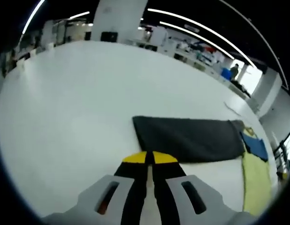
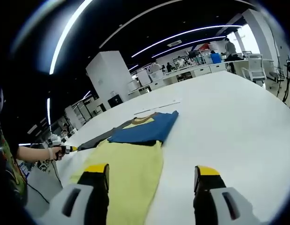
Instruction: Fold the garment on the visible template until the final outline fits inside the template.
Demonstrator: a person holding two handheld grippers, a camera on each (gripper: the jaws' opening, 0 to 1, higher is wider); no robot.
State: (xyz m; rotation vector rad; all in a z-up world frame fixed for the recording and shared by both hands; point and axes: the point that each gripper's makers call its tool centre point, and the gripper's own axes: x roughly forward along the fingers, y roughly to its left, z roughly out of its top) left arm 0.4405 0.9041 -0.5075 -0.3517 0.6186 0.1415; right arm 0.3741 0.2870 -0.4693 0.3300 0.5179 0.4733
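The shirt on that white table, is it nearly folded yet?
Hardly started. The shirt lies mostly spread on the table, its dark sleeve stretched out flat. The left gripper sits shut beside that sleeve; the right gripper is open, holding nothing. All the folding remains.

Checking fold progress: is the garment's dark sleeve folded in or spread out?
Spread out. The dark sleeve lies flat on the white table, extending sideways from the yellow body.

garment (image 2: 135, 161): yellow body, blue upper part, dark grey sleeve, lying flat
place: on the white table (image 2: 229, 117), sleeve (image 1: 189, 138) outstretched
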